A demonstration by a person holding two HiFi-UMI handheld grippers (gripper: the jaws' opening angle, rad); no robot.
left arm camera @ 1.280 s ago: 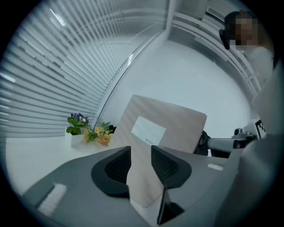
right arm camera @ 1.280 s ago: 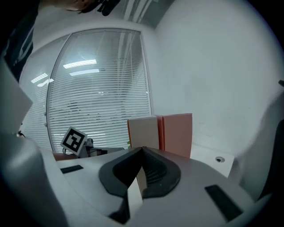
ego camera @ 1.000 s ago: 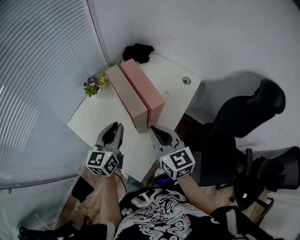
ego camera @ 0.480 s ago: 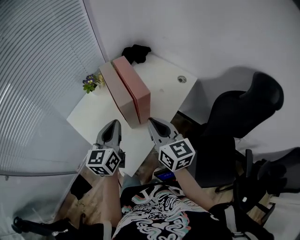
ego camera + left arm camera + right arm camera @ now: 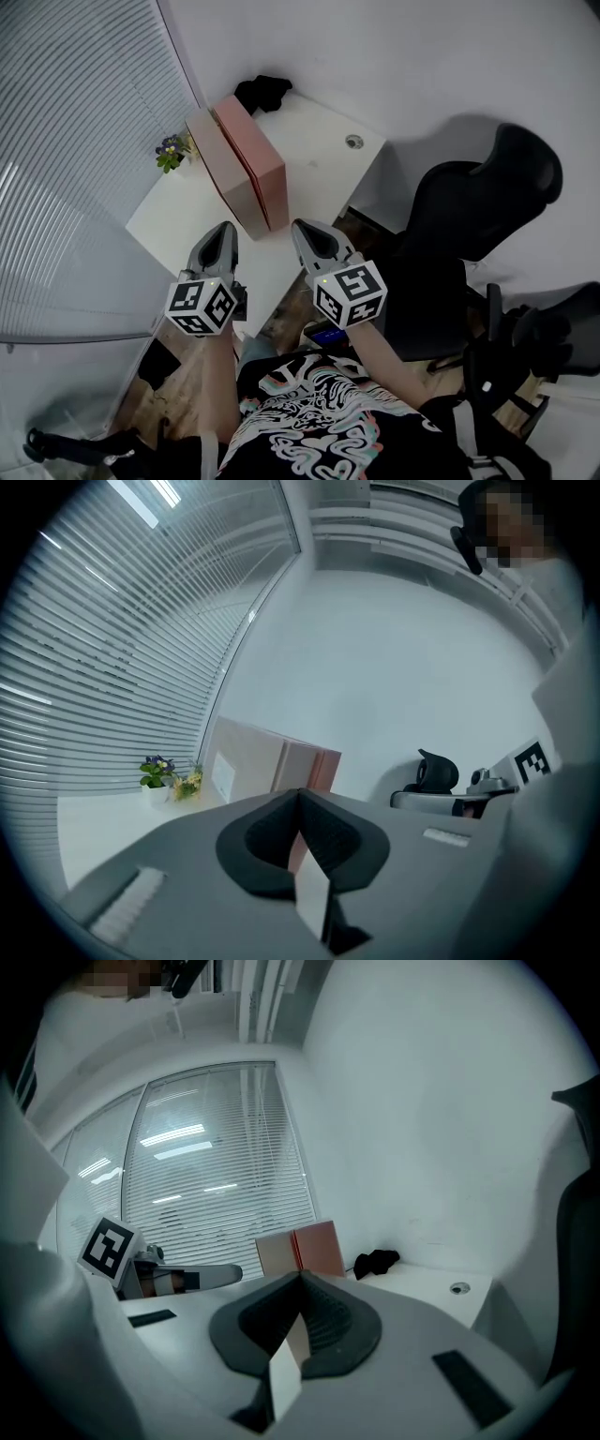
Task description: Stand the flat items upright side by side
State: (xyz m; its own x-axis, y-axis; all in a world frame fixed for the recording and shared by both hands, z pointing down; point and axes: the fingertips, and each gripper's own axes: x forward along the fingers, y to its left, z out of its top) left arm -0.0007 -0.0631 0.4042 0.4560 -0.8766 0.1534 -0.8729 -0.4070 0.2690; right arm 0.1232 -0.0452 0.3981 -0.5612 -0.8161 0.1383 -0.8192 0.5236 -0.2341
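Two flat boxes stand upright side by side on the white table (image 5: 309,150): a beige one (image 5: 208,161) on the left and a pink one (image 5: 249,161) on the right, touching. My left gripper (image 5: 224,229) and right gripper (image 5: 301,227) hover over the table's near edge, short of the boxes, both shut and empty. The left gripper view shows the beige box (image 5: 246,761) and pink box (image 5: 317,767) beyond the shut left gripper (image 5: 300,792). In the right gripper view both stand ahead, beige box (image 5: 275,1254) and pink box (image 5: 319,1247), past the shut right gripper (image 5: 301,1277).
A small flower pot (image 5: 172,150) sits left of the boxes by the window blinds. A black object (image 5: 262,92) lies at the table's far corner, and a round cable hole (image 5: 353,142) is near its right edge. A black office chair (image 5: 473,211) stands to the right.
Both grippers have drawn back from the boxes toward the table's near edge. The left jaws, slightly apart a second ago, are now shut. The boxes stay upright.
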